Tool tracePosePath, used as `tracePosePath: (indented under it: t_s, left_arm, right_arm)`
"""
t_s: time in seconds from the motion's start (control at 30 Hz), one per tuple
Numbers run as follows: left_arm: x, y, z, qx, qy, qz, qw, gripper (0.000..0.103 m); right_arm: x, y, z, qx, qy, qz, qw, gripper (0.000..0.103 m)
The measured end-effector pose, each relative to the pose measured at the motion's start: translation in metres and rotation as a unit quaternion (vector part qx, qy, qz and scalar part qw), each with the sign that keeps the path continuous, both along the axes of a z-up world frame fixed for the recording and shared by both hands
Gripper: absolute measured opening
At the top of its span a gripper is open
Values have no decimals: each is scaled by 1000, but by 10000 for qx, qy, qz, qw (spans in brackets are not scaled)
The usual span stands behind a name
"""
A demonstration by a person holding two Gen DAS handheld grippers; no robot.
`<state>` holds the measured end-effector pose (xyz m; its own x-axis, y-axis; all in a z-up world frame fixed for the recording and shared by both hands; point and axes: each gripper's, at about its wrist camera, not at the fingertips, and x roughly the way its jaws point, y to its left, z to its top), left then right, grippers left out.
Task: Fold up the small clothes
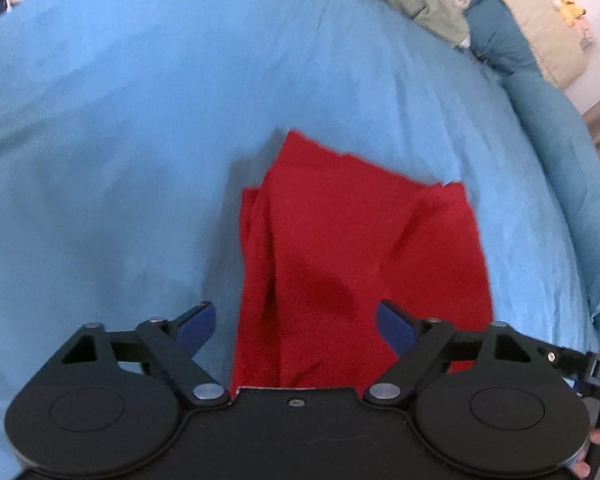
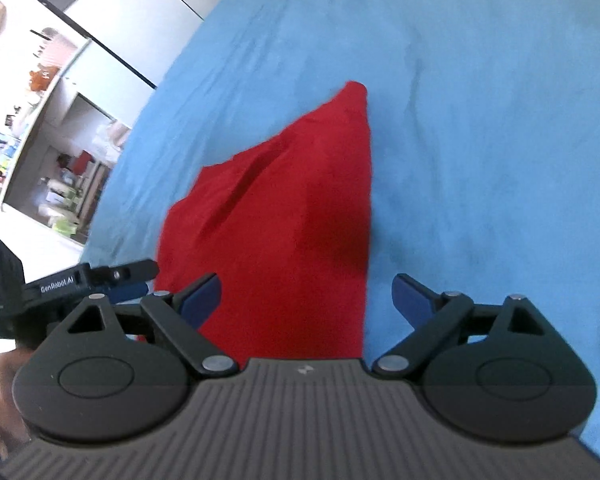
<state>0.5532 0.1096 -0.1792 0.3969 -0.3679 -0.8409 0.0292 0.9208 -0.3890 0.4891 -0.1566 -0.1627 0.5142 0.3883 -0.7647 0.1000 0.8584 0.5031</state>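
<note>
Red garment, partly folded, on blue bedspread; both grippers spread and empty.

Left gripper: jaws wide apart, holding nothing, hovering over the near edge of the red garment, which lies doubled over with loose ridges on the blue bedspread. Right gripper: jaws likewise apart, empty, garment's right edge between them. Judged status: at least one fold made; smoothing and a further fold probably remain. Hidden: the garment's near hem, behind both gripper bodies; garment type indeterminate; pillows at far right blurred.
</note>
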Motion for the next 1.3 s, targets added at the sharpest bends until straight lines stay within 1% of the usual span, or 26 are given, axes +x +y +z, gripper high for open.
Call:
tracePosePath:
  t_s: [0.03,0.1,0.17,0.27,0.3,0.33,0.37,0.4,0.43,0.5,0.53,0.6,0.7,0.77,0.8,0.9,1.07,1.13,1.2,1.3]
  left_arm:
    - [1,-1,-4,0,52,-31,10000,84]
    - [-1,-3,-7,45,32,-123,9999,83]
    - [-1,-5,-11,98,-11,-186,9998,83]
    - [2,-6,-15,57,23,-210,9998,82]
    - [5,-7,-17,52,39,-183,9998,77]
    - [7,-9,-18,43,48,-184,9998,72]
    - [7,-10,-17,-24,70,-214,9997,56]
    - [8,-12,-18,-134,119,-227,9996,46]
    - [9,-14,-16,-126,136,-195,9996,45]
    - [6,-19,-10,29,61,-190,9998,32]
    - [3,-21,-5,107,-11,-200,9997,29]
    - [-1,-26,2,186,-119,-247,9995,25]
    - [-8,-32,15,216,-224,-324,9990,24]
    - [-15,-37,23,108,-213,-416,9988,23]
    - [-20,-40,28,58,-238,-470,9986,23]
    - [-40,-56,44,88,-360,-631,9973,23]
    - [-85,-82,73,-15,-516,-722,9961,23]
    - [-101,-96,79,-11,-559,-806,9952,23]
    - [-119,-110,78,-76,-487,-856,9951,23]
    - [-145,-127,68,-132,-363,-880,9954,23]
  right_arm:
    - [5,0,-6,9,59,25,10000,103]
    - [12,-1,-17,28,205,4,9998,103]
    - [17,0,-28,135,376,-5,9992,96]
    - [20,3,-36,245,424,-74,9988,95]
    - [20,3,-37,281,407,-107,9987,91]
    - [21,4,-38,311,380,-137,9987,75]
    - [22,7,-38,353,365,-125,9986,66]
    - [23,9,-39,395,395,-91,9984,59]
    - [24,13,-37,321,372,-92,9987,52]
    - [22,18,-31,170,283,-45,9994,45]
    - [21,20,-27,129,227,-40,9997,43]
    - [19,24,-19,65,118,-27,9999,41]
    - [14,27,-4,71,-113,29,9999,39]
    - [8,27,11,116,-275,104,9995,39]
    - [5,26,17,105,-342,112,9993,39]
    - [-11,21,38,20,-535,137,9985,39]
    - [-54,-2,69,-53,-741,71,9972,39]
    - [-75,-13,80,-55,-773,-7,9970,39]
    - [-99,-27,87,-88,-771,-54,9970,39]
    - [-128,-42,92,-158,-640,-133,9977,39]
